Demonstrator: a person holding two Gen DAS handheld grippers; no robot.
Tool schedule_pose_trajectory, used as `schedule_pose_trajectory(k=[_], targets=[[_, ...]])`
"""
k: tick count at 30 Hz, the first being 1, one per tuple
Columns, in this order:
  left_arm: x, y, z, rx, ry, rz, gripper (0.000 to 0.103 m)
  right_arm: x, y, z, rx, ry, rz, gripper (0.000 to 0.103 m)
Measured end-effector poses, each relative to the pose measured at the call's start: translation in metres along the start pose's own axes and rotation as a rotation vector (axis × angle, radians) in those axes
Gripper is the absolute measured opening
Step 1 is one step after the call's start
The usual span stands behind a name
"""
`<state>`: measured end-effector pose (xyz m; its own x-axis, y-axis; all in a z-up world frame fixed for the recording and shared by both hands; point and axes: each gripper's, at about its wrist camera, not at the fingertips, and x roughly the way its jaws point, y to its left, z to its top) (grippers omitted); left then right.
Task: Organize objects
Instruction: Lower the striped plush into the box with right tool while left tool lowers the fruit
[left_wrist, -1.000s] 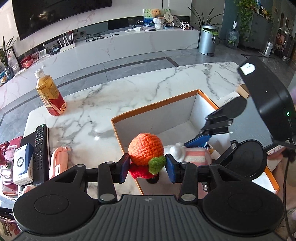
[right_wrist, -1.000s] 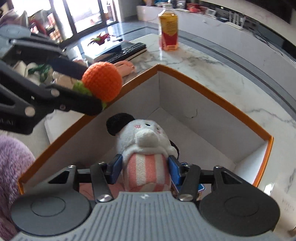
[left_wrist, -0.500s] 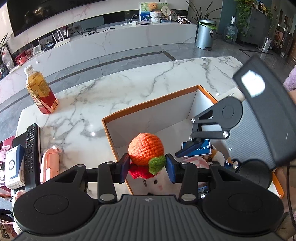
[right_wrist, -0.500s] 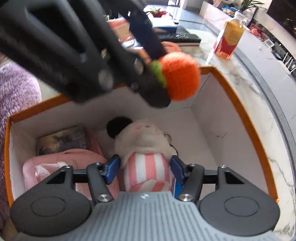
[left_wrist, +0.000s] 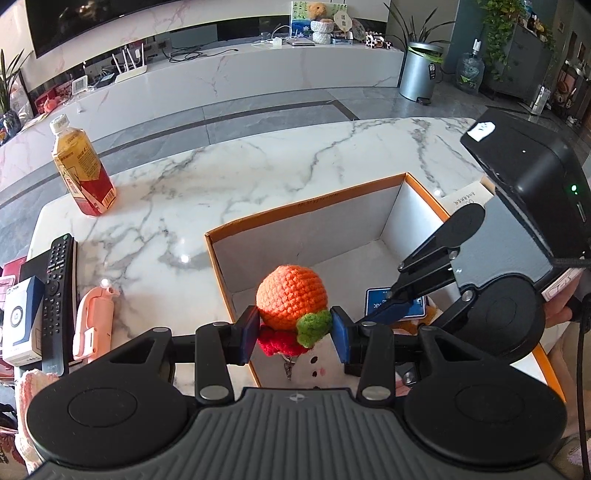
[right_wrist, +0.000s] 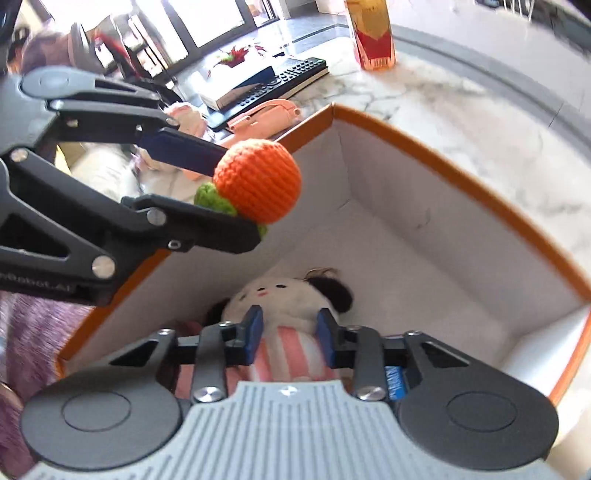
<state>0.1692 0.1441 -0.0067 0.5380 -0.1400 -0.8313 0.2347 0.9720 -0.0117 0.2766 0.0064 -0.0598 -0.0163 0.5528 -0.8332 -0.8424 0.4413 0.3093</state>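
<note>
Marble table top (left_wrist: 258, 177), white with grey veining, carrying all items. Orange-rimmed cardboard box (left_wrist: 303, 218), open, white inside, near table edge. Striped plush panda (right_wrist: 291, 314), lying on box floor, pinched at the body by right gripper (right_wrist: 290, 334). Crocheted orange toy (left_wrist: 291, 299), green leaf, red base, clamped in left gripper (left_wrist: 293, 334), held above box's near wall. Outside box: drink bottle (left_wrist: 83, 170), remote control (left_wrist: 57, 299), pink handheld fan (left_wrist: 94, 321). Risk: both grippers crowding one corner; probable clash of fingers, or orange toy dropped onto rim and rolling outside.
</note>
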Motion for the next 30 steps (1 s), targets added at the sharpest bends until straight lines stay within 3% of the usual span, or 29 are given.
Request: schedule_pose_trajectory(k=[7, 14, 18, 22, 27, 30], targets=[[0.001, -0.004, 0.001, 0.014, 0.007, -0.003, 0.048, -0.003, -0.002, -0.014, 0.026, -0.008, -0.018, 0.032], [0.006, -0.01, 0.001, 0.043, 0.029, -0.006, 0.048, 0.0, 0.021, -0.016, -0.136, 0.056, -0.091, 0.031], [0.017, -0.014, 0.002, 0.102, 0.086, 0.01, 0.048, 0.005, 0.023, -0.014, -0.134, 0.062, -0.116, 0.031], [0.024, -0.025, 0.0, 0.254, 0.153, 0.048, 0.048, 0.002, 0.021, -0.016, -0.092, 0.039, -0.128, 0.031], [0.036, -0.05, -0.013, 0.614, 0.234, 0.115, 0.048, 0.003, 0.029, -0.018, -0.108, 0.028, -0.164, 0.032], [0.047, -0.054, -0.017, 0.714, 0.302, 0.103, 0.049, 0.003, 0.03, -0.019, -0.108, 0.025, -0.172, 0.032]])
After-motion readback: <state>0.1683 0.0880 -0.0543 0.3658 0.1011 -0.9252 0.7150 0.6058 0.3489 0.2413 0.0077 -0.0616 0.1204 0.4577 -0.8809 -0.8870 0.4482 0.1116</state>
